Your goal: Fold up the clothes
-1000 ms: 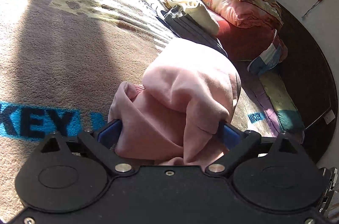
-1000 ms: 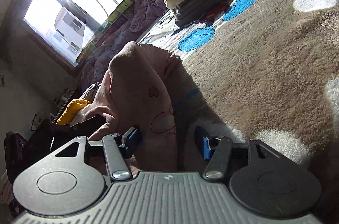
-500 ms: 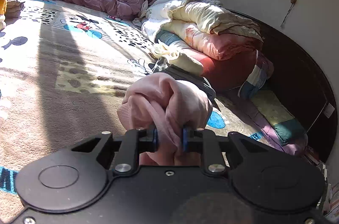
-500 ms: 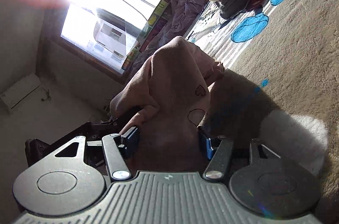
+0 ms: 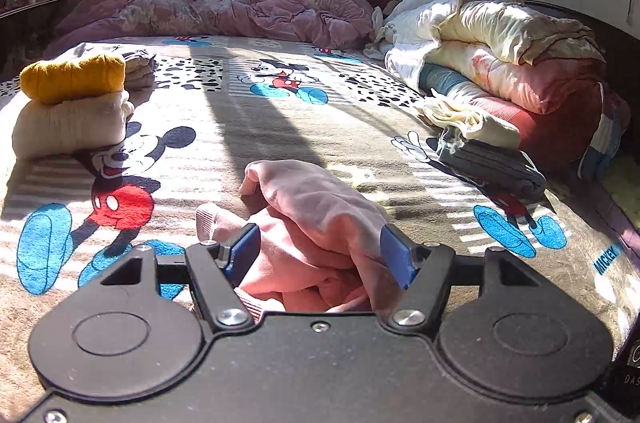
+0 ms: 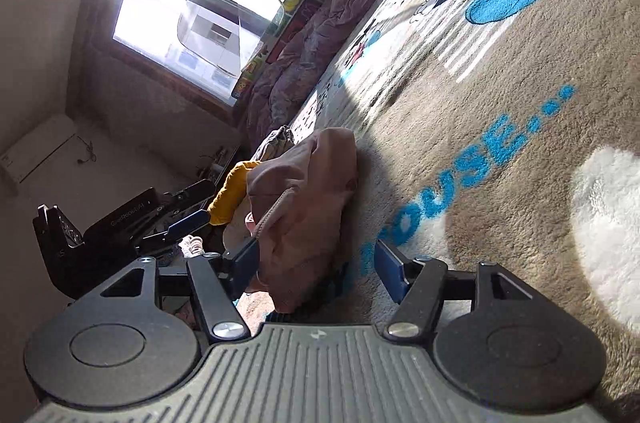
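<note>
A crumpled pink garment (image 5: 304, 199) lies bunched on the Mickey Mouse blanket (image 5: 248, 127). My left gripper (image 5: 320, 257) sits right over its near end. Its jaws are opening, with cloth between them and a fold draped against the right blue pad (image 5: 394, 259), unpinched. In the right wrist view the same pink garment (image 6: 304, 191) is a heap with a heart print. My right gripper (image 6: 318, 263) straddles its near edge with jaws opening. The cloth brushes the left finger and there is a gap at the right finger. The left gripper (image 6: 188, 223) shows beyond the heap.
A folded yellow piece on a cream one (image 5: 72, 103) sits at the left. Folded grey and cream clothes (image 5: 488, 163) lie at the right beside a heap of quilts (image 5: 512, 63). A mauve duvet (image 5: 224, 7) runs under the window.
The left jaws pinched the pink cloth, rose and tipped up toward the window, then spread apart again. The right jaws widened a little and the pink heap has sunk lower onto the blanket.
</note>
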Action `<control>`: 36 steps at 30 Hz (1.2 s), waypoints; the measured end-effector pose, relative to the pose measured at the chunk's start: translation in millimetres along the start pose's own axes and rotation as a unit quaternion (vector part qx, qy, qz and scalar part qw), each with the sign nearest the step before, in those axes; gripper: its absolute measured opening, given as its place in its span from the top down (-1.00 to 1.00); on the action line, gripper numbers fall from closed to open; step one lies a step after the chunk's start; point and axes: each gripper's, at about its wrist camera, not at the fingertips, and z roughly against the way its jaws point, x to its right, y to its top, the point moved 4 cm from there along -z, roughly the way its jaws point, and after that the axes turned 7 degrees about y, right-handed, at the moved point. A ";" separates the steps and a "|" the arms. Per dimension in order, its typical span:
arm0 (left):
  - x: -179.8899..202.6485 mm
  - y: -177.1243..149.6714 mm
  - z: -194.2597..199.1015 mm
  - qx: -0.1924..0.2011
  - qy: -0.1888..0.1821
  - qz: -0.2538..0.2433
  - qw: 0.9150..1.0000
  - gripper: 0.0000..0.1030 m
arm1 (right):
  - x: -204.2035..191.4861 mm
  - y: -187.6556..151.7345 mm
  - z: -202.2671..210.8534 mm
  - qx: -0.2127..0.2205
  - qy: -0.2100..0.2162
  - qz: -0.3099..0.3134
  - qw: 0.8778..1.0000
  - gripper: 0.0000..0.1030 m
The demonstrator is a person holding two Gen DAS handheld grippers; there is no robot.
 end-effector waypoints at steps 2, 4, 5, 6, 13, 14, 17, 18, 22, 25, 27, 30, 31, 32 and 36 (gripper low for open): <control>-11.3 -13.6 3.3 -0.004 0.003 0.014 1.000 -0.27 | -1.4 -1.4 1.8 0.000 -0.007 0.010 1.000 -0.25; -18.4 -24.8 7.3 -0.010 0.004 0.023 1.000 -0.27 | -5.6 -3.4 0.6 -0.003 -0.014 0.030 0.999 -0.25; -18.8 -26.0 8.6 -0.011 0.005 0.023 1.000 -0.27 | -8.6 -4.8 -2.0 -0.006 -0.017 0.040 0.999 -0.25; -21.4 -28.3 9.3 -0.011 0.006 0.023 1.000 -0.27 | -11.6 -6.2 -4.5 -0.010 -0.019 0.050 0.999 -0.25; -51.7 -43.6 4.6 -0.018 -0.010 0.086 0.996 -0.27 | -40.9 -23.1 -44.0 -0.039 -0.028 0.132 0.990 -0.27; -53.8 -44.4 3.1 -0.017 -0.009 0.087 0.996 -0.28 | -44.1 -26.3 -52.1 -0.042 -0.038 0.149 0.987 -0.27; -58.5 -44.3 -3.0 -0.015 -0.017 0.083 0.996 -0.28 | -46.8 -30.7 -74.1 -0.048 -0.062 0.175 0.981 -0.28; -60.3 -43.3 -5.2 -0.012 -0.020 0.082 0.996 -0.28 | -45.7 -31.5 -80.3 -0.049 -0.066 0.177 0.981 -0.28; -63.4 -40.3 -20.4 -0.010 -0.044 0.071 0.996 -0.33 | -27.3 -32.2 -97.6 -0.069 -0.096 0.163 0.979 0.10; -61.9 -43.3 -32.2 -0.020 -0.061 0.079 0.995 -0.32 | -18.9 -26.1 -95.2 -0.062 -0.068 0.123 0.988 0.51; -60.5 -43.8 -31.4 -0.017 -0.069 0.086 0.994 0.35 | -16.3 -22.0 -92.8 -0.055 -0.051 0.100 0.992 0.58; -58.4 -44.2 -28.5 -0.012 -0.081 0.095 0.992 0.76 | -15.0 -14.9 -86.5 -0.041 -0.016 0.067 0.997 0.62; -59.7 -40.5 -22.2 0.002 -0.086 0.101 0.991 0.79 | -15.8 -12.6 -82.9 -0.034 -0.002 0.057 0.998 0.63; -61.6 -35.4 -17.6 0.014 -0.087 0.108 0.990 0.82 | -17.5 -9.6 -79.8 -0.028 0.011 0.049 0.998 0.63; -80.5 -16.9 18.4 0.068 -0.077 0.151 0.983 0.88 | -22.2 2.8 -60.8 0.003 0.052 0.026 0.998 0.65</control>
